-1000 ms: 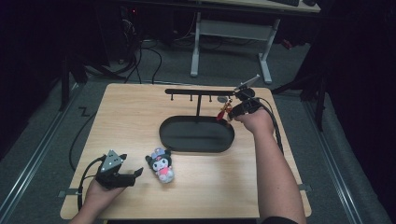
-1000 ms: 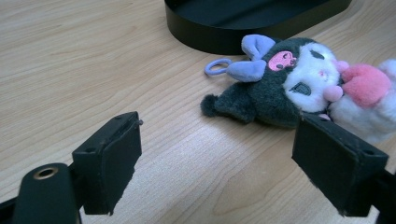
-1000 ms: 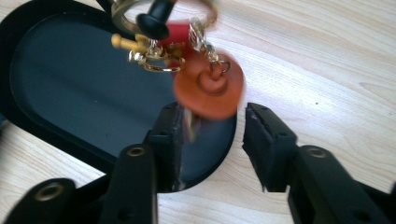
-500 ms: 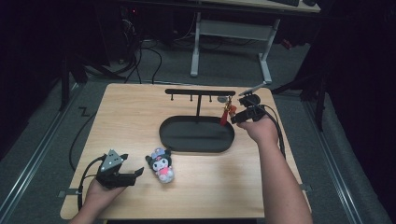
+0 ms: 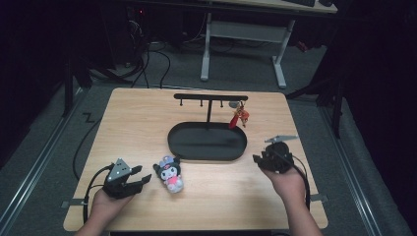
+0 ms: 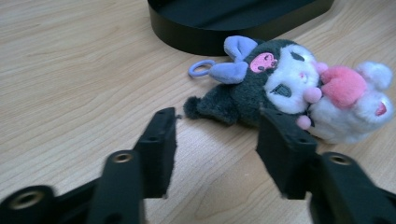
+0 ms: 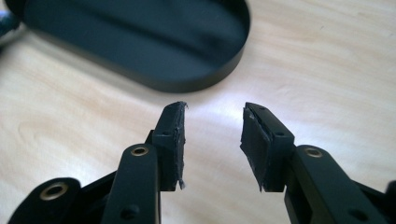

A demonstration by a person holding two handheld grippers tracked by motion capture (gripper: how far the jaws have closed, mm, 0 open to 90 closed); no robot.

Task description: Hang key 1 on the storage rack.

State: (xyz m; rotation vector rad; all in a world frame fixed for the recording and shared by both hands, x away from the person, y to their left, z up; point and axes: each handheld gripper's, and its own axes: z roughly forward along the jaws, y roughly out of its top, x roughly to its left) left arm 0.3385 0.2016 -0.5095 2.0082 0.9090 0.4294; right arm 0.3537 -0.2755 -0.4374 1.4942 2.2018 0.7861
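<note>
Lying on the worktop just in front of the black oval tray, near its left end, the plush toy rests on its side, dark head toward the tray and pink-and-white body away from it. Its lilac loop lies flat between its head and the tray wall. The left hand-held gripper sits farther left of the tray than the toy; its jaws have just been closing and stand about half apart. In the left gripper view one jaw tip overlaps the toy's edge, so whether it touches there is hard to tell; no grip shows.

The right hand-held gripper is just off the tray's right end, jaws a little apart with bare wood between them, holding nothing; they have just been narrowing. From above, its tips are dark against the hand and hard to separate.

Behind the tray's middle rises a black T-shaped rack, with a red charm hanging near its right end; the charm's detail is too small to read.
</note>
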